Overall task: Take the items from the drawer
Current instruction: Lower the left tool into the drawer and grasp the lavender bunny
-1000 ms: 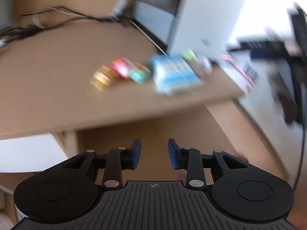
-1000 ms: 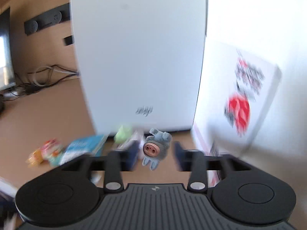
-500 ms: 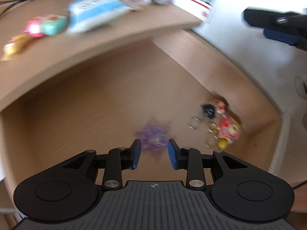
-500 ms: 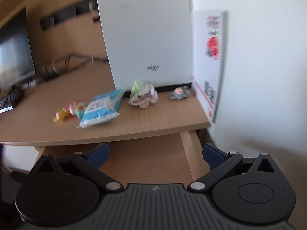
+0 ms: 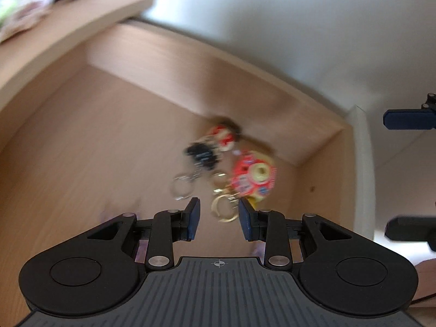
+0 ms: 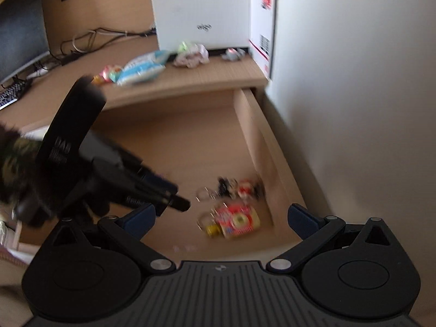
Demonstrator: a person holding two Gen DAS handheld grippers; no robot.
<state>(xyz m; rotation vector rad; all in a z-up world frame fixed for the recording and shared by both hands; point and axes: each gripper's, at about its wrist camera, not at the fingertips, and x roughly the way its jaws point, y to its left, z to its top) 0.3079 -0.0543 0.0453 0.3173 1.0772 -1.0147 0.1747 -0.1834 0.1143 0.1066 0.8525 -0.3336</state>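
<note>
Left claw, jaws apart and empty, hangs inside the drawer; keychains lie just ahead. Right claw gapes wide above; snacks sit on the counter beyond.

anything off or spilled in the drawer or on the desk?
Nothing stands out. The drawer is open with two keychain charms, a red round one and a black-and-red one, lying loose in its right front corner. The snack packets sit loose on the desk. Both frames are motion-blurred, so fine damage can't be judged.
</note>
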